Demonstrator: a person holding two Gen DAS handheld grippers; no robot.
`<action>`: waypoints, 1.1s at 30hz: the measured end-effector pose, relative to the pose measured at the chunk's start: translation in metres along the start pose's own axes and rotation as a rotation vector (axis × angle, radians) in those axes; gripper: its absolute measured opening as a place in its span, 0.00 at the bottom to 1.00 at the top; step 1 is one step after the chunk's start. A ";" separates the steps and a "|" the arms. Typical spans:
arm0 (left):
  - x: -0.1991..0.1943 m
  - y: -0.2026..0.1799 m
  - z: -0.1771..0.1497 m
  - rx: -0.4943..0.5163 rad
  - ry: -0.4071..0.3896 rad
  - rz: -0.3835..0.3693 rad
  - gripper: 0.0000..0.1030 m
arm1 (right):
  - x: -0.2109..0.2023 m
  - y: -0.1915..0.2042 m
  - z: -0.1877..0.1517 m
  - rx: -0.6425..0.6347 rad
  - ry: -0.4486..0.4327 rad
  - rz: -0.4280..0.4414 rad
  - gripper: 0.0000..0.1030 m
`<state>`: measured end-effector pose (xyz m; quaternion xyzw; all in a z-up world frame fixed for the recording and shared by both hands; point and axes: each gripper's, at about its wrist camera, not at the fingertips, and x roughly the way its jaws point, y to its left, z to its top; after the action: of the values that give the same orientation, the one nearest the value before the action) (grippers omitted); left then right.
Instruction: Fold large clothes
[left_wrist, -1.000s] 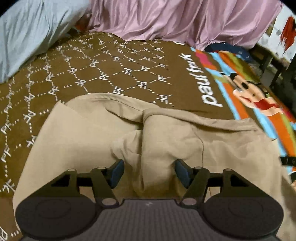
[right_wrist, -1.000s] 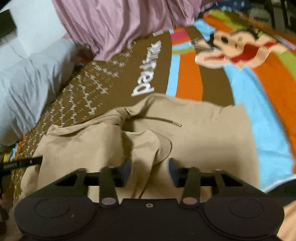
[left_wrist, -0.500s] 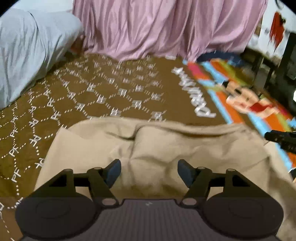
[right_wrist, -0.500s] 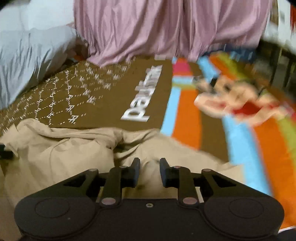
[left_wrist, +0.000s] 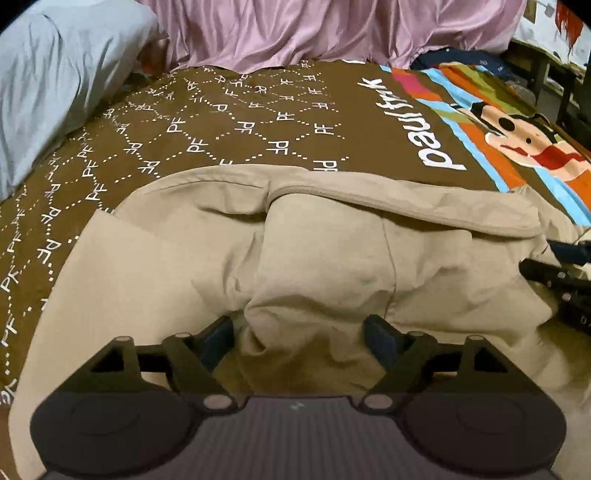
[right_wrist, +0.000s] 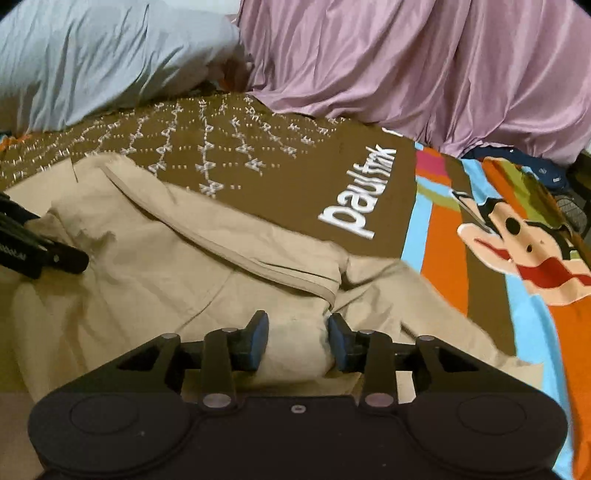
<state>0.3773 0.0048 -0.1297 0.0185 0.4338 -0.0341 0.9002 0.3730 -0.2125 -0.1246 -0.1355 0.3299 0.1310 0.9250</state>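
In your left wrist view, the left gripper (left_wrist: 297, 326) hangs over the tan garment (left_wrist: 314, 258) bunched on the patterned bedspread (left_wrist: 236, 122), jaws opening wide around a loose ridge of cloth the pads don't pinch, probably letting a fold settle. In your right wrist view, the right gripper (right_wrist: 297, 338) spreads narrower over the garment's banded edge (right_wrist: 236, 254), fabric between unclamped pads.

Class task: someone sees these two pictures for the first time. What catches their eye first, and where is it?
A rumpled tan garment fills the near part of both views, lying on a brown patterned bedspread. Its bright striped cartoon print blazes at the right, and pink drapery hangs behind.
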 end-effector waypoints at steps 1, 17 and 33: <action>-0.003 0.001 0.001 -0.003 0.011 -0.003 0.80 | 0.001 0.000 -0.002 0.000 -0.003 0.003 0.38; -0.217 0.013 -0.057 0.098 -0.162 -0.022 0.99 | -0.214 -0.007 -0.009 -0.050 -0.052 0.114 0.86; -0.307 0.008 -0.196 0.211 -0.097 0.024 0.99 | -0.366 0.062 -0.138 -0.248 0.053 0.079 0.99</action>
<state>0.0339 0.0390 -0.0115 0.1165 0.3835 -0.0696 0.9135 -0.0010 -0.2575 -0.0010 -0.2390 0.3408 0.2034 0.8862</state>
